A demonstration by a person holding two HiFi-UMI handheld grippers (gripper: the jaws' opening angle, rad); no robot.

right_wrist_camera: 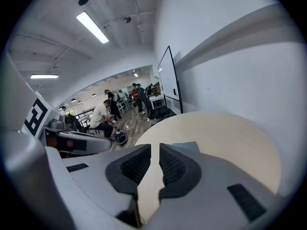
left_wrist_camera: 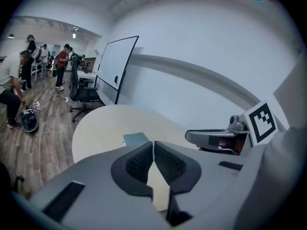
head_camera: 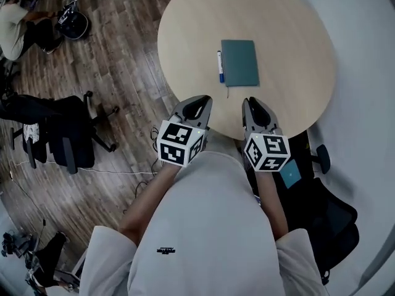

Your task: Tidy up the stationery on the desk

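The round table [head_camera: 185, 36] is offering plenty of bare top. Only the notebook [head_camera: 240, 62] and the pen [head_camera: 219, 66] just beside its left edge are taking up the middle. The left gripper [head_camera: 197, 101] and right gripper [head_camera: 253, 103] are hovering side by side over the near rim. A black chair [head_camera: 327, 217] is crowding the table's right side, and another chair [head_camera: 71, 134] is standing well apart on the left.

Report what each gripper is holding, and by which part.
Nothing is held. The left gripper is shut with nothing in it; the right gripper has its jaws slightly apart, empty. The notebook and pen lie untouched on the table.
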